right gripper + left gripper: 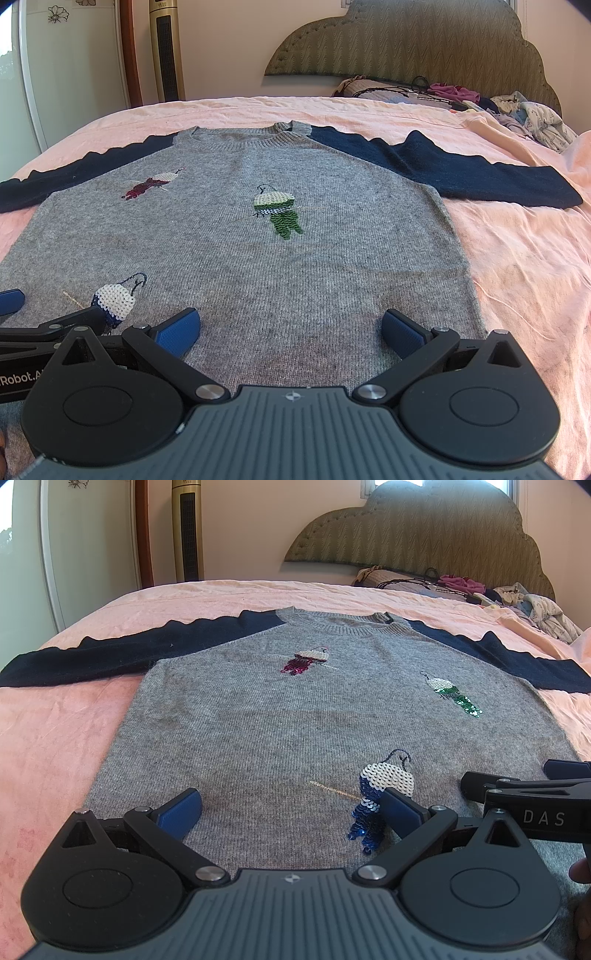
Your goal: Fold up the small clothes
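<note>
A small grey knit sweater (258, 716) (229, 258) with navy sleeves lies flat, front up, on the pink bedspread (48, 738). Both sleeves (92, 657) (480, 173) are spread outwards. Three sequin figures decorate it: red (304, 661), green (279, 212) and blue (376, 797). My left gripper (291, 812) hovers open over the hem's left half, nothing between its blue pads. My right gripper (291, 332) hovers open over the hem's right half, also empty. Each gripper shows at the edge of the other's view.
A padded headboard (424, 528) stands at the far end. A heap of other clothes and cords (517, 598) lies at the back right of the bed. A tower fan (188, 528) and a glass door stand beyond the bed's left side.
</note>
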Available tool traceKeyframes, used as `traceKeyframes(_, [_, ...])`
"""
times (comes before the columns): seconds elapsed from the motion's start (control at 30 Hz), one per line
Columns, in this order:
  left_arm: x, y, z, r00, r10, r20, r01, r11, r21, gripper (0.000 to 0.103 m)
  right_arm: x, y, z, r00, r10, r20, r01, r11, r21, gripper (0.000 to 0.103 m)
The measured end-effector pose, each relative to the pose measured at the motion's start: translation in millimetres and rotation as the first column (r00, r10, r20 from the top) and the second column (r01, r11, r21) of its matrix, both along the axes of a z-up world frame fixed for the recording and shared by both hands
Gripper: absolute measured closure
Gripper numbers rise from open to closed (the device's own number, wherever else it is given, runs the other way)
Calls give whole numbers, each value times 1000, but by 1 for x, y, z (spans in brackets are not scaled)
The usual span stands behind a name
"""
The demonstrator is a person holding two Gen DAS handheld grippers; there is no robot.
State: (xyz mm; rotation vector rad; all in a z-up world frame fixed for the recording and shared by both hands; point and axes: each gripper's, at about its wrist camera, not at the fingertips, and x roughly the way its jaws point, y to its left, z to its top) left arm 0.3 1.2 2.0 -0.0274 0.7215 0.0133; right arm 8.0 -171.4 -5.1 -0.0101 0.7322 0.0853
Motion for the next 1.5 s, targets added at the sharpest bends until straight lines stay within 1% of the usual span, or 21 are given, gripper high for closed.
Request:
traceKeyframes(0.23, [0, 0, -1, 1000, 0, 3, 0, 1000, -10, 0, -5, -5, 5, 1000, 19, 2, -19, 1000, 15, 0])
traceKeyframes(0.37, [-2, -1, -1, 1000, -1, 5, 1, 1000, -2, 0, -5, -31, 18, 992, 123, 24, -126, 981, 145, 0])
traceKeyframes(0.5, [-2, -2, -1, 1000, -2, 5, 2, 1000, 4, 0, 5, -97, 49, 986, 15, 169, -61, 960, 274, 0])
traceKeyframes(0.57, [-2, -3, -1, 1000, -1, 5, 1, 1000, 12, 0, 26, -151, 61, 981, -85, 175, 15, 930, 367, 0])
traceKeyframes(0.6, [-2, -4, -1, 1000, -1, 5, 1, 1000, 13, 0, 38, -180, 62, 979, -126, 162, 43, 898, 438, 0])
traceKeyframes(0.67, [-2, -3, -1, 1000, -1, 5, 1, 1000, 13, 0, 62, -249, 55, 953, -274, 129, 142, 779, 611, 0])
traceKeyframes(0.7, [-2, -4, -1, 1000, -1, 5, 1, 1000, 14, 0, 72, -283, 48, 923, -372, 96, 213, 703, 678, 0])
traceKeyframes(0.77, [-2, -4, -1, 1000, 0, 6, 0, 1000, 15, 0, 90, -336, 34, 862, -506, 28, 321, 588, 742, 4])
traceKeyframes(0.83, [-2, -4, -1, 1000, 1, 6, -1, 1000, 16, 0, 106, -375, 18, 806, -591, -44, 405, 494, 769, 15])
traceKeyframes(0.9, [-2, -4, -1, 1000, 1, 6, -1, 1000, 15, 0, 119, -395, 4, 792, -606, -75, 422, 453, 786, 15])
traceKeyframes(1.0, [-2, -4, -1, 1000, 3, 6, -3, 1000, 13, 0, 142, -407, -14, 773, -626, -104, 472, 458, 753, 17])
traceKeyframes(1.07, [-1, -4, -1, 1000, 3, 6, -4, 1000, 11, 0, 152, -406, -24, 770, -631, -93, 485, 484, 728, 23])
traceKeyframes(1.1, [0, -4, -1, 1000, 4, 6, -4, 1000, 11, 0, 157, -405, -25, 768, -637, -76, 485, 500, 717, 29])
traceKeyframes(1.17, [0, -4, -1, 1000, 4, 6, -4, 1000, 11, 0, 165, -402, -28, 764, -643, -55, 500, 535, 681, 50])
traceKeyframes(1.2, [0, -4, -1, 1000, 4, 6, -4, 1000, 10, 0, 170, -401, -29, 765, -641, -63, 511, 545, 665, 83])
traceKeyframes(1.23, [0, -4, -1, 1000, 4, 6, -4, 1000, 10, 0, 173, -401, -26, 769, -634, -74, 514, 546, 661, 89])
traceKeyframes(1.27, [0, -4, -1, 1000, 4, 6, -4, 1000, 10, 0, 173, -398, -23, 767, -639, -60, 511, 552, 659, 89])
traceKeyframes(1.3, [0, -3, -1, 1000, 4, 7, -4, 1000, 9, 0, 172, -393, -13, 776, -630, -20, 483, 573, 662, 89])
traceKeyframes(1.37, [0, -3, -1, 1000, 4, 8, -4, 1000, 7, 0, 167, -370, 8, 819, -572, 51, 393, 623, 676, 89])
traceKeyframes(1.43, [0, -4, -1, 1000, 4, 9, -4, 1000, 5, 0, 165, -328, 33, 877, -463, 127, 269, 693, 668, 89])
traceKeyframes(1.5, [0, -3, -1, 1000, 4, 10, -4, 1000, 4, 0, 165, -280, 52, 925, -335, 181, 134, 730, 670, 89])
